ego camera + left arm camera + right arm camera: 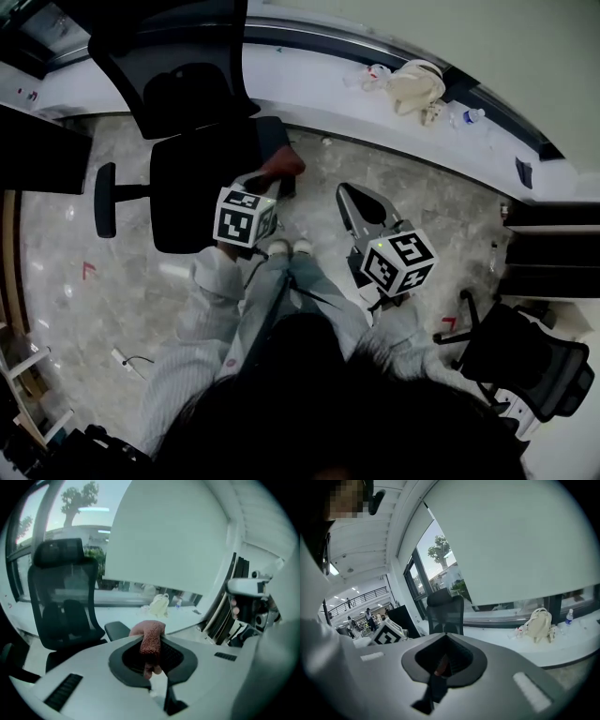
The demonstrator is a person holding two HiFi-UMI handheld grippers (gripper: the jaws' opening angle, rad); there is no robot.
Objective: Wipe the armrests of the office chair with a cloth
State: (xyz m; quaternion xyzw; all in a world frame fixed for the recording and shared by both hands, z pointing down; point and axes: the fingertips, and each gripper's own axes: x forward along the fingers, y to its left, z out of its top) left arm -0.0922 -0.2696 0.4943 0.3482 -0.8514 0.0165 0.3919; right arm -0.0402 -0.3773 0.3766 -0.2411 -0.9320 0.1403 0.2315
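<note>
The black office chair (pixel 192 159) stands in front of me, its left armrest (pixel 105 200) sticking out to the side. My left gripper (pixel 272 180) is shut on a reddish cloth (pixel 283 166), which lies at the chair's right armrest (pixel 274 136). In the left gripper view the cloth (pixel 152 639) hangs bunched between the jaws of the left gripper (pixel 151 645), just above the right armrest (pixel 117 630). My right gripper (pixel 360 201) hovers to the right of the chair over the floor, jaws together, holding nothing. In its own view the right gripper (pixel 443 660) points toward the chair (pixel 446 613).
A cream backpack (pixel 417 86) and a water bottle (pixel 473 115) lie on the white sill (pixel 309 80) behind the chair. A second black chair (pixel 530 361) stands at lower right. A dark desk (pixel 37 150) is at the left. My feet (pixel 289 247) are beside the seat.
</note>
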